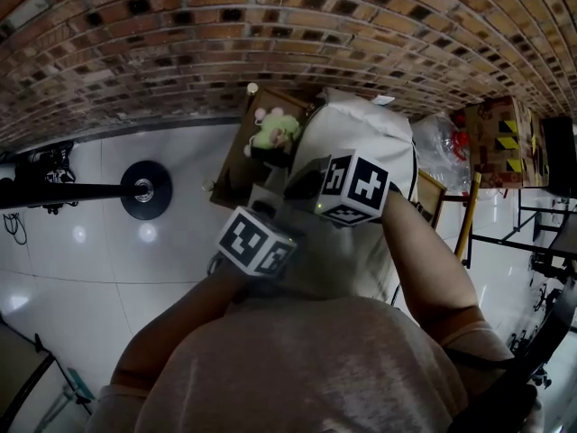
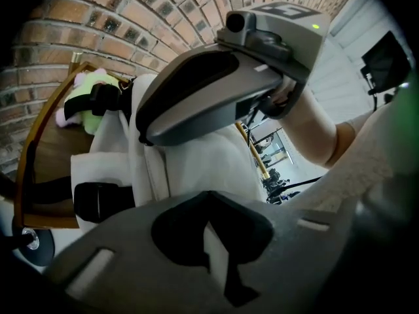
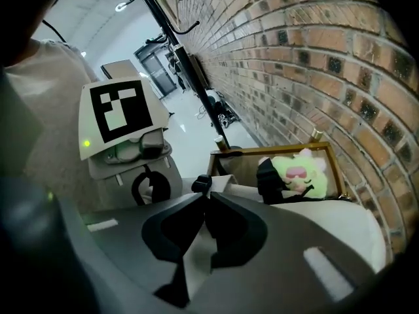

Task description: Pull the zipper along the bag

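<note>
A white bag (image 1: 361,124) lies on a small wooden table (image 1: 233,165) against the brick wall, with a green plush toy (image 1: 275,132) strapped to its far end. My left gripper (image 2: 209,195) is shut on a fold of the bag's white fabric (image 2: 216,254) at the near end. My right gripper (image 3: 206,198) hovers over the bag's top, its jaws pinched on a small black zipper pull (image 3: 201,184) that sticks out just past the tips. In the head view the two marker cubes, left (image 1: 255,242) and right (image 1: 356,188), sit close together over the bag and hide the zipper line.
A brick wall (image 1: 270,34) runs behind the table. On the white tiled floor to the left stands a black round stand base (image 1: 144,189). To the right are a clear plastic bag (image 1: 442,147), a taped cardboard box (image 1: 500,142) and a yellow pole (image 1: 469,215).
</note>
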`<state>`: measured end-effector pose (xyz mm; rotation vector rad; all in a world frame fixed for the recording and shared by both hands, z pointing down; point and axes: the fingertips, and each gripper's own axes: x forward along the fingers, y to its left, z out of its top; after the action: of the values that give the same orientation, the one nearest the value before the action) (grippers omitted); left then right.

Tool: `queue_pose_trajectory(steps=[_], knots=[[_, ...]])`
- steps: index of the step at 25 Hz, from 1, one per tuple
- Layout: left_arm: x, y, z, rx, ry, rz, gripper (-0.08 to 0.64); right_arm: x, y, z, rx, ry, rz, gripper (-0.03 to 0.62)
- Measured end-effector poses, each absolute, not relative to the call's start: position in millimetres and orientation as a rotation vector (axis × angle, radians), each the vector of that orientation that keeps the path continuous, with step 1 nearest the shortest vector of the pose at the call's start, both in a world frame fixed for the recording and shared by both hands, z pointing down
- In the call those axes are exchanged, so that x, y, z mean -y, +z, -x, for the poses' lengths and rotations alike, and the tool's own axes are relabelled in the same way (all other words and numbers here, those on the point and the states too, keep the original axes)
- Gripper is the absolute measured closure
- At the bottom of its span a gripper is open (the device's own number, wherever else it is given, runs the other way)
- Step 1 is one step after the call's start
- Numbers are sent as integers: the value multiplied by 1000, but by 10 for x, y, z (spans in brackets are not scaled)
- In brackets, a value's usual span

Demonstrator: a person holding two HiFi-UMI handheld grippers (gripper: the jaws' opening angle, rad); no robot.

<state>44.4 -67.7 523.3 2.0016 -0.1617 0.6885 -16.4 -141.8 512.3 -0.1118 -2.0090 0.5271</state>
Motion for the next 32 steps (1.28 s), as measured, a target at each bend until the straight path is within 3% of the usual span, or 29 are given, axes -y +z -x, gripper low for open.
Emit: queue_pose_trajectory(steps=[23, 32], knots=[[638, 5251, -414, 63, 720, -2025, 560, 1345, 5182, 146, 2054, 633, -39, 561], [621, 5260, -399, 26, 766, -2031, 560, 1442, 5071, 152, 2130, 725, -235, 420]])
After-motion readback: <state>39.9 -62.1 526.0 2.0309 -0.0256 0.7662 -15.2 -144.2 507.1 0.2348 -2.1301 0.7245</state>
